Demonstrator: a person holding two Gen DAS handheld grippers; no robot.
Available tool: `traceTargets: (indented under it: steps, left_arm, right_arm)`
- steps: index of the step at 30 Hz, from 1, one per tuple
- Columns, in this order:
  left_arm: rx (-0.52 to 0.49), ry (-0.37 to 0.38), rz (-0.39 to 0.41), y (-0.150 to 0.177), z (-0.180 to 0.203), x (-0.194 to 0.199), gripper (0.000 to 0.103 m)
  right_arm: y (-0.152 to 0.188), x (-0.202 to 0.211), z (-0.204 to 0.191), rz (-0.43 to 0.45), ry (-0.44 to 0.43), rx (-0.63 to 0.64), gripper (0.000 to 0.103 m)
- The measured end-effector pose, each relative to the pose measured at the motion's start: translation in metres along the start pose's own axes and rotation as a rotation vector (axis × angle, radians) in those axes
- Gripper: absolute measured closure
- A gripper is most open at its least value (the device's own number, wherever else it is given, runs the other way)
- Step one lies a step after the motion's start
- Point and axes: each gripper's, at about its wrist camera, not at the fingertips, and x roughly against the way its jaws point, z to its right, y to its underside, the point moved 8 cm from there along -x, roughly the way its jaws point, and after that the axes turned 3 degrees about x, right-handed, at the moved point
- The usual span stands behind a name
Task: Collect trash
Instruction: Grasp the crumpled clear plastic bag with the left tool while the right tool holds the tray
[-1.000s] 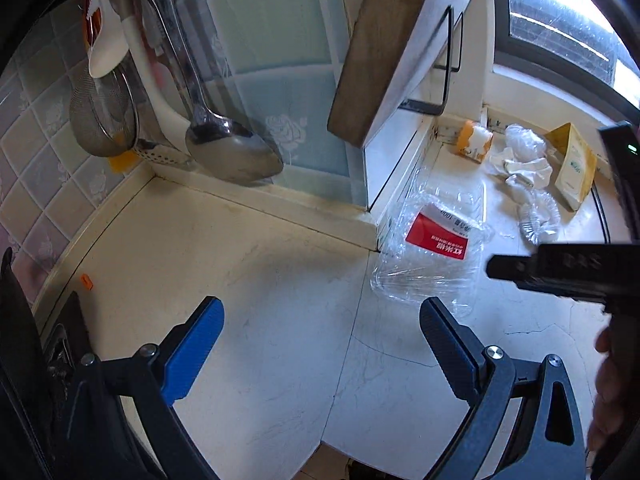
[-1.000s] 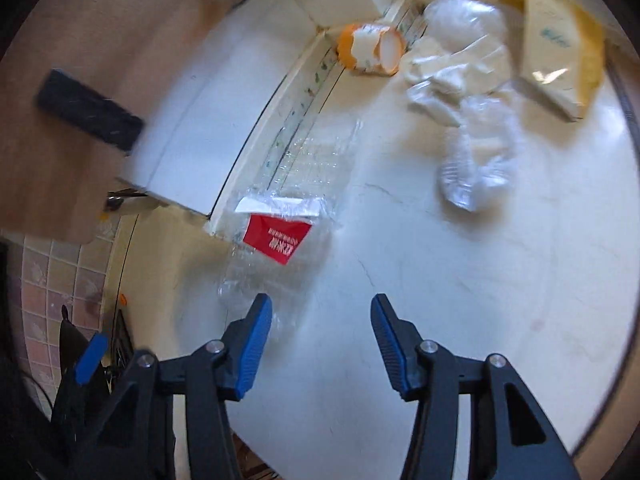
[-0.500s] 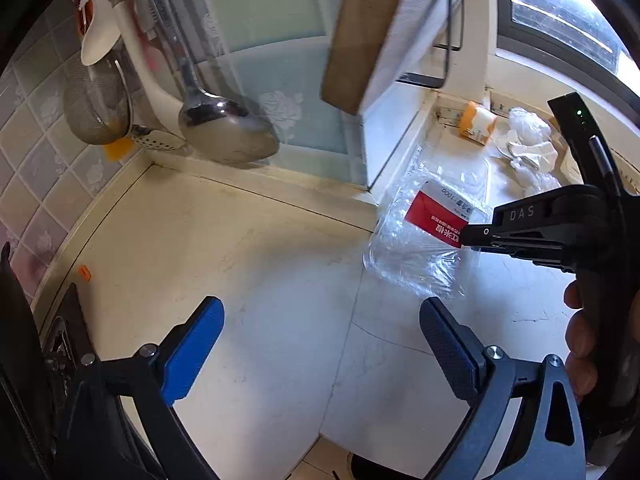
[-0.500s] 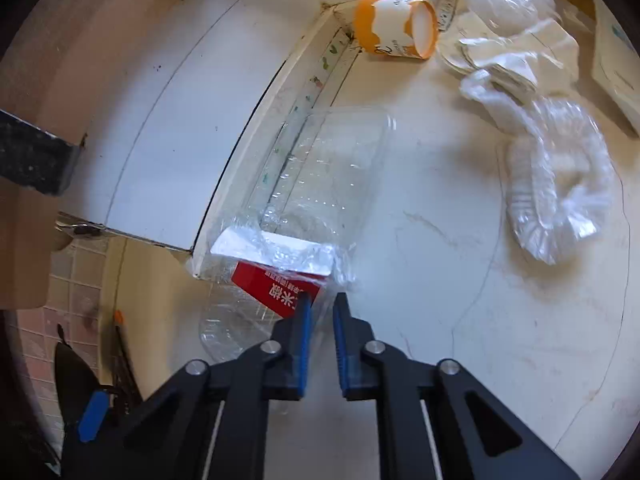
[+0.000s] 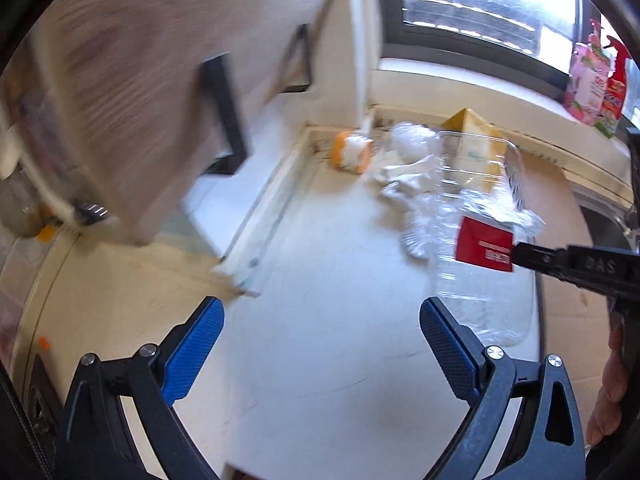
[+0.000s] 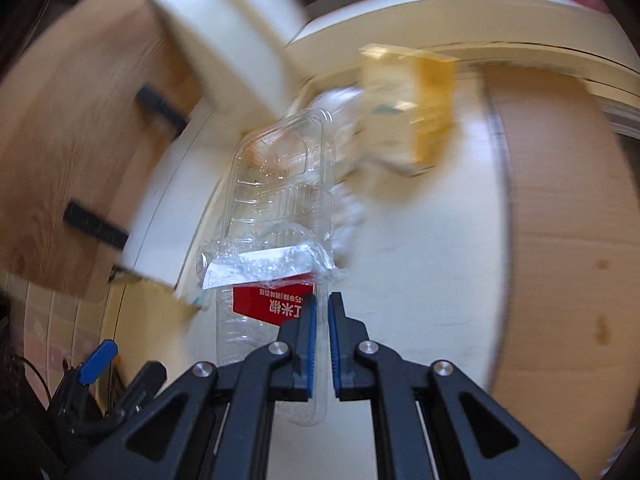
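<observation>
A clear plastic tray [image 6: 280,208] with a red label [image 6: 272,306] hangs lifted off the white counter, its edge pinched between my right gripper [image 6: 322,300], which is shut on it. In the left wrist view the same tray [image 5: 476,216] hangs at the right, with the right gripper [image 5: 520,254] reaching in from that side. My left gripper [image 5: 320,320] is open above bare counter with nothing between its fingers. Further back lie an orange-and-white cup [image 5: 352,152] on its side, crumpled clear plastic wrap [image 5: 408,168] and a yellow box [image 5: 472,132].
A wood-faced cabinet door [image 5: 132,92] with black handles hangs over the counter at the left. A window [image 5: 480,4] runs along the back, with pink and red bottles [image 5: 596,84] on its sill. A steel sink rim [image 5: 600,196] lies at the right. A hand [image 5: 612,392] shows at the right edge.
My right gripper shut on the clear tray's edge and lifted it off the counter to the right. The left gripper swung rightward, so the hanging utensils left its view.
</observation>
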Motion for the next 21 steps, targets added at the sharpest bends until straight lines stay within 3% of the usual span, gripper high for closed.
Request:
traceTargets:
  steps: [9,18,21]
  left_arm:
    - [-0.026,0.121,-0.083,-0.052,0.072,-0.075,0.006]
    - [0.009,0.139,-0.181,-0.065,0.106,-0.145,0.006]
    - [0.003,0.115,-0.21,-0.062,0.114,-0.162,0.014]
  right_arm:
    - [-0.008,0.037,0.101,0.098,0.066,-0.228,0.097]
    - [-0.001,0.036,0.11,0.105,0.029,-0.246,0.097]
    - [0.001,0.035,0.111,0.097,0.011,-0.252,0.097]
